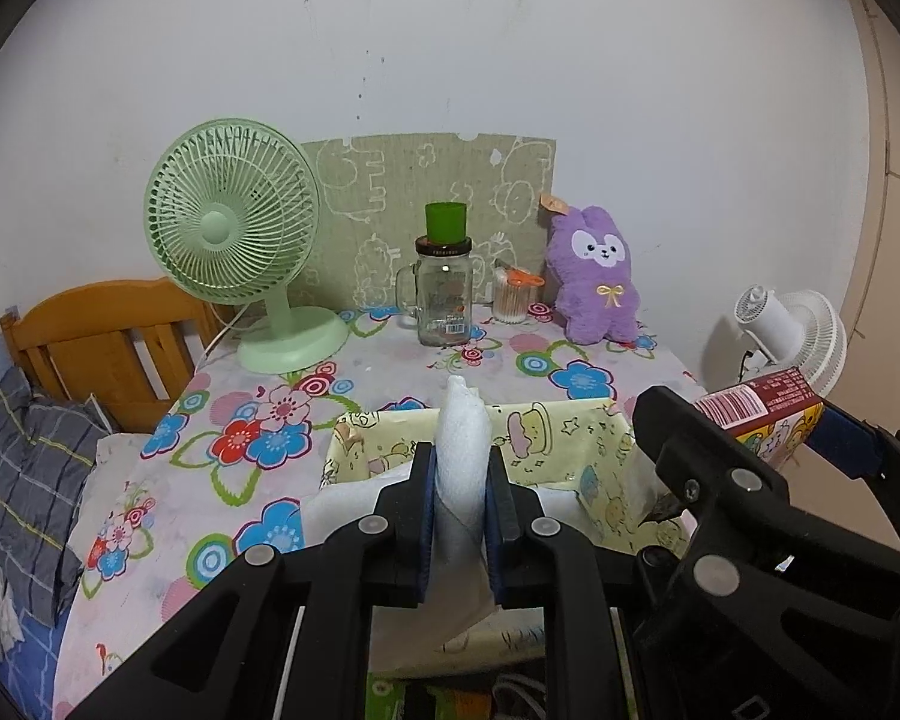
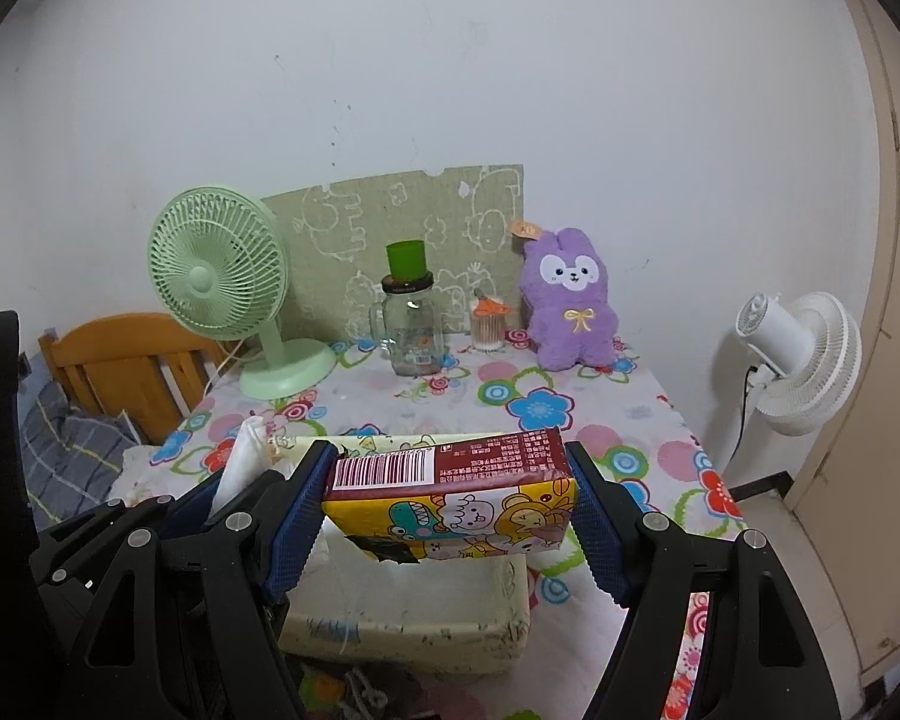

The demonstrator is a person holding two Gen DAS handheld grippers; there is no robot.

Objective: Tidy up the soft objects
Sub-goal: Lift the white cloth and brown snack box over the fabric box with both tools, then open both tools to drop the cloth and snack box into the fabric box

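Storage box [image 1: 576, 438]: interior largely screened by the white cloth [image 1: 462, 456] and the left gripper [image 1: 461, 480]; near wall cut off behind the gripper frame. Tissue pack [image 2: 450, 492]: print too small to read. Beneath the box front, a grey tangle [image 2: 360, 690], possibly cord, is indistinct.

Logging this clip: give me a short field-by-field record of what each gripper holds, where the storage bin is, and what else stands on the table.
left gripper: shut on a white folded cloth, held upright over the bin
right gripper: shut on a soft tissue pack with cartoon print and dark red barcode panel
bin: pale yellow cartoon-print fabric storage bin, at the table's near edge, below both grippers
table: floral tablecloth
back row: green desk fan, glass mug jar with green cup on top, cotton swab container, purple plush bunny
beside the table: white fan
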